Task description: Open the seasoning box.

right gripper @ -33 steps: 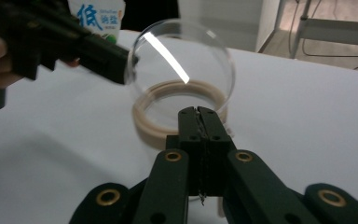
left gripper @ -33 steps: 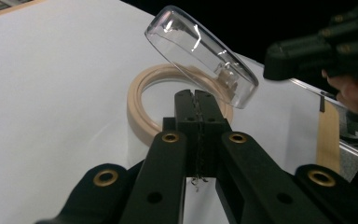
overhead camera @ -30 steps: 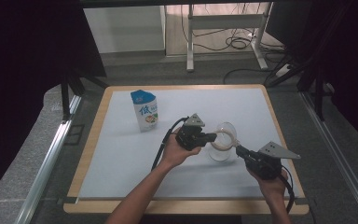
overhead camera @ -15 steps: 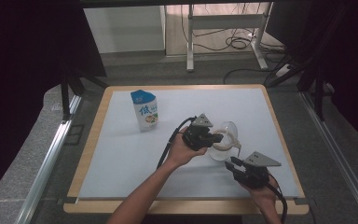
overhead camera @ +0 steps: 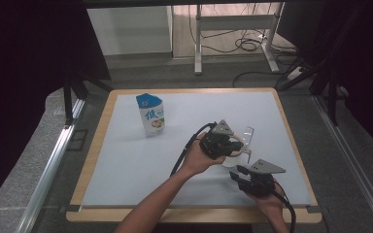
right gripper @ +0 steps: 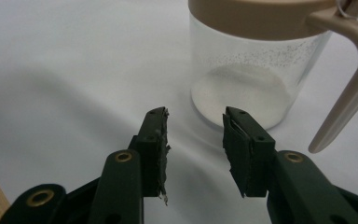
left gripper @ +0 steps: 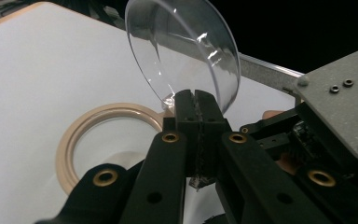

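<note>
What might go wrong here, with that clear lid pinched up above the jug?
1. The left gripper pinches the clear lid only by its edge, tilted; it might slip and drop.
2. The right gripper has just been opening, with nothing between its fingers, close to the jug; a careless push could shove or tip the jug.
3. The lid hangs beside the jug's beige rim; it could knock against it.

— What is hiding?
— The jug's [right gripper: 256,60] top is running off the picture's edge. The carton's [overhead camera: 151,115] words are looking too tiny.
— And the clear lid [left gripper: 186,51]?
— Its top is getting cut off too.
</note>
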`<control>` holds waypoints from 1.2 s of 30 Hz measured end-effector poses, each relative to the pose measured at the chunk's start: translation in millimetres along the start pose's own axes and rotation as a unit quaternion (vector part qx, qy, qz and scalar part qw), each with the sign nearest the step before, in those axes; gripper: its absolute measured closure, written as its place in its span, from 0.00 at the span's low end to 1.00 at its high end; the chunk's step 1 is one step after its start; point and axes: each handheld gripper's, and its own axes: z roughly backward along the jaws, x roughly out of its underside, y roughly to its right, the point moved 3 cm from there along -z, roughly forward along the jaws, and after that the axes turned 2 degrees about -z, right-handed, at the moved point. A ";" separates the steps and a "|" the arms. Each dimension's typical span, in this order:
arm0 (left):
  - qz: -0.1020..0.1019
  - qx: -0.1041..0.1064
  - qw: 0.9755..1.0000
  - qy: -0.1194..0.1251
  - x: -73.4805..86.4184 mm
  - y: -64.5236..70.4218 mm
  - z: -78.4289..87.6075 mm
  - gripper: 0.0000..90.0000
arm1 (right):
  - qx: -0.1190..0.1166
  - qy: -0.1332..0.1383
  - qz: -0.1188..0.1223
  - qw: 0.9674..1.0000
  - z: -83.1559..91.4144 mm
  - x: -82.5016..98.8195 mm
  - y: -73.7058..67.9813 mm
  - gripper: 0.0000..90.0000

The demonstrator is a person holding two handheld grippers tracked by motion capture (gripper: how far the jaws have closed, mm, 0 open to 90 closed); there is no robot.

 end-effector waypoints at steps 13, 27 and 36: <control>0.000 -0.003 1.000 0.001 0.7 -0.3 2.2 1.00 | 0.000 0.000 -0.003 1.000 -0.4 1.0 1.8 0.67; 0.027 -0.032 0.999 0.025 46.6 -19.8 55.1 0.72 | -0.008 0.001 0.000 1.000 -5.2 -0.2 -4.4 0.63; 0.045 -0.071 0.996 0.013 86.6 -35.1 81.3 0.42 | -0.010 0.000 0.006 1.000 -8.2 -2.5 -9.3 0.62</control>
